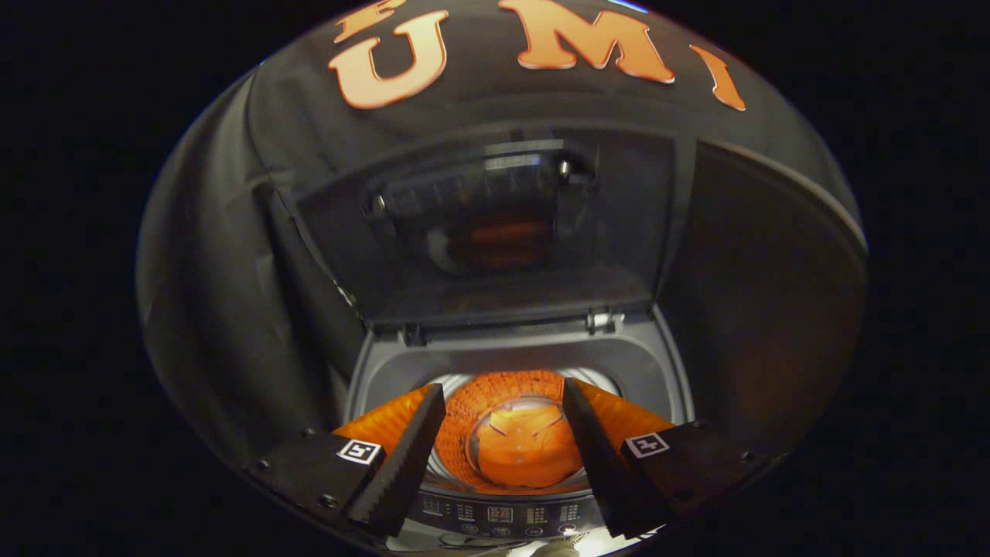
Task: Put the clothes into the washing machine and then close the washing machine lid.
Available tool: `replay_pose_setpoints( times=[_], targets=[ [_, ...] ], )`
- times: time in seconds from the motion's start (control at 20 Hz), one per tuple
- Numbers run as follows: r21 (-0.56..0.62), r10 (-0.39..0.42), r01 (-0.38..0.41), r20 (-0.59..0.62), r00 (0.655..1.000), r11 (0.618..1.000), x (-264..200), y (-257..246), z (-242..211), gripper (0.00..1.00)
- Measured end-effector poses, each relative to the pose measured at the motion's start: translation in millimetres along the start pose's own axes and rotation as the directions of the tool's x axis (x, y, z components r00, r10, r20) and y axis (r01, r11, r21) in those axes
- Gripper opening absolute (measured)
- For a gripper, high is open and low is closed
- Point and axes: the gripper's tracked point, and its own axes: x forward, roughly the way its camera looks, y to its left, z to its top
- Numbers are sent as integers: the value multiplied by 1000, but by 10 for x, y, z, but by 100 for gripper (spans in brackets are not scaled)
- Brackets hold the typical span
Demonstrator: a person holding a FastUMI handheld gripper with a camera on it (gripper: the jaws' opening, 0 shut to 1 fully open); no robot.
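Note:
A top-loading washing machine stands just below and ahead of me, its lid raised upright at the back. The round drum lies open between and beyond my fingers, and its wall and floor glow orange. I cannot tell whether any cloth lies on the drum floor. My gripper hangs above the drum mouth, open, with a wide gap and nothing held between the fingers. The tinted lid window mirrors the orange drum.
The machine's control panel runs along the near edge, below my fingers. Black booth cloth hangs close behind the lid and on both sides. A dark panel stands to the right of the lid.

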Motion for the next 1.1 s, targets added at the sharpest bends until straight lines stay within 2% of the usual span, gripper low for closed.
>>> replay_pose_setpoints(
  times=[0.15,0.3,0.55,0.85,1.1],
  targets=[
    [0,17,-17,147,989,1000,-436,21,504,99],
    [-3,46,-47,272,961,999,-820,21,972,98],
    [-6,86,-91,403,911,996,-1253,117,1649,98],
    [-91,73,-34,465,882,995,-1218,86,2427,98],
    [-147,30,46,474,880,988,-784,-50,2971,98]
  ],
)
